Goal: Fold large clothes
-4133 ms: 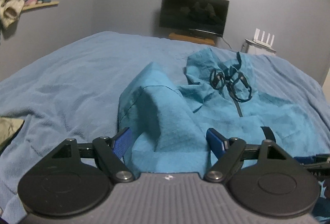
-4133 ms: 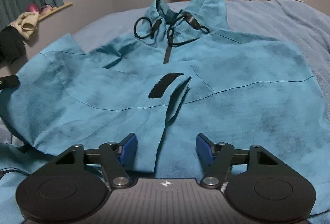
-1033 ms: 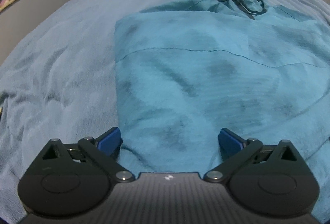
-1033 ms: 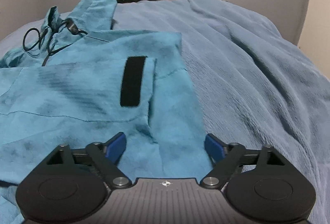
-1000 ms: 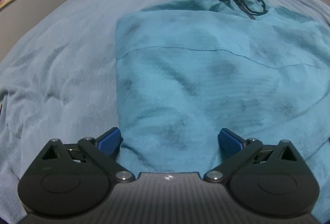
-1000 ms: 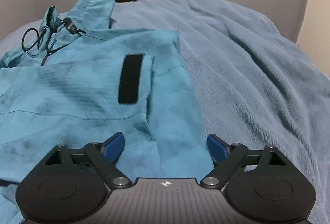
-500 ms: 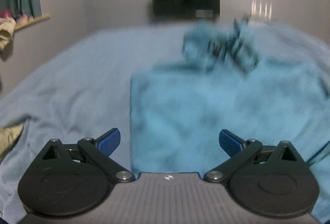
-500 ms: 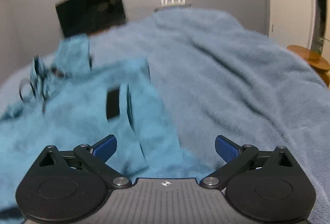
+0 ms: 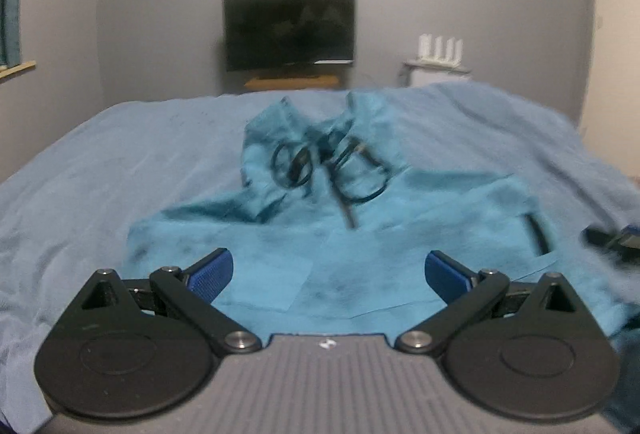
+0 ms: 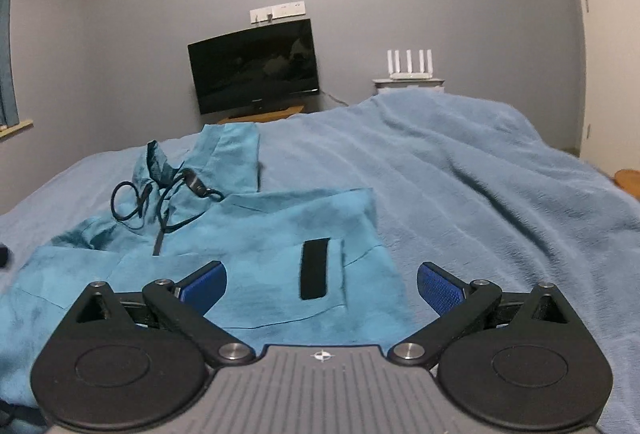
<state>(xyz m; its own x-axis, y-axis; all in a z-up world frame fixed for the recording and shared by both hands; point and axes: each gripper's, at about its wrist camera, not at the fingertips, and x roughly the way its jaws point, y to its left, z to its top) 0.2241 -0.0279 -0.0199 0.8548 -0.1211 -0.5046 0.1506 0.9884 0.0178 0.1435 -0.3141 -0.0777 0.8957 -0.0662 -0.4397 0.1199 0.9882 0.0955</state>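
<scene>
Teal jacket [image 10: 248, 266] lies flat on the bed [image 10: 480, 186]; left gripper [image 9: 326, 272] and right gripper [image 10: 320, 284] hover above it, jaws wide open, empty.

1. Jacket [image 10: 256, 234]: matt teal cloth, faintly mottled, with a black cord [image 10: 132, 202].
2. Bed blanket [image 10: 480, 194]: soft, fuzzy blue cloth.
3. Right hand-held gripper [image 10: 322, 288]: matt black plastic, ribbed blue pads, bright metal pivot pins.
4. Television [image 10: 256, 68]: glossy dark screen.

The black left gripper with blue pads [image 9: 326, 272] and the matching right gripper [image 10: 321, 284] are both gaping wide, gripping nothing.
</scene>
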